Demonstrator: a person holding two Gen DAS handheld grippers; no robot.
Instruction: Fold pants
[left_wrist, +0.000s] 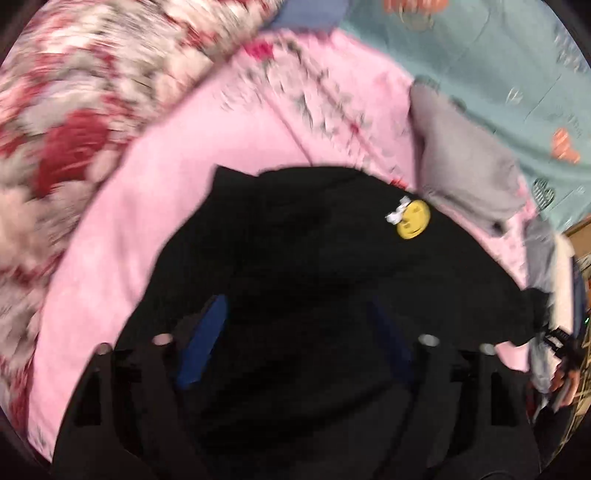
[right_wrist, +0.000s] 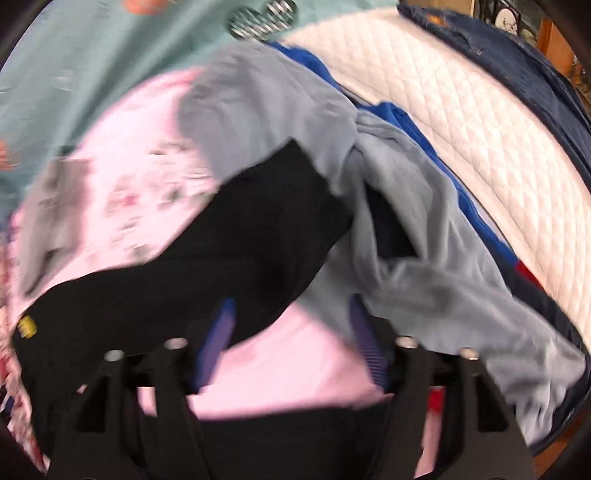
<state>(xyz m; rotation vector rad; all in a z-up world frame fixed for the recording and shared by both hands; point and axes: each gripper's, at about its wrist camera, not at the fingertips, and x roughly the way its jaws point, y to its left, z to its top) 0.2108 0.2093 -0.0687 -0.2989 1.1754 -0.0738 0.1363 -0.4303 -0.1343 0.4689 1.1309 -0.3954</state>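
Both sets of fingers stand apart, gripping nothing — left gripper (left_wrist: 299, 332) over the black pants (left_wrist: 295, 251), right gripper (right_wrist: 291, 336) at their edge. The pants lie on a pink sheet (left_wrist: 155, 192); grey garments (right_wrist: 406, 229) beside — teal bedding (left_wrist: 498, 55) beyond.

Black fabric pants (left_wrist: 295, 258) with a yellow smiley patch (left_wrist: 413, 219) lay on the pink bedsheet (left_wrist: 147, 206); the left gripper (left_wrist: 295, 332) hung spread above them.

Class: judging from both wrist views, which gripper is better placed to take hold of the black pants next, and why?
Left. The left gripper hangs open directly over the black pants, cloth filling its view. The right gripper is open over pink sheet, at the pants' edge beside grey clothing.
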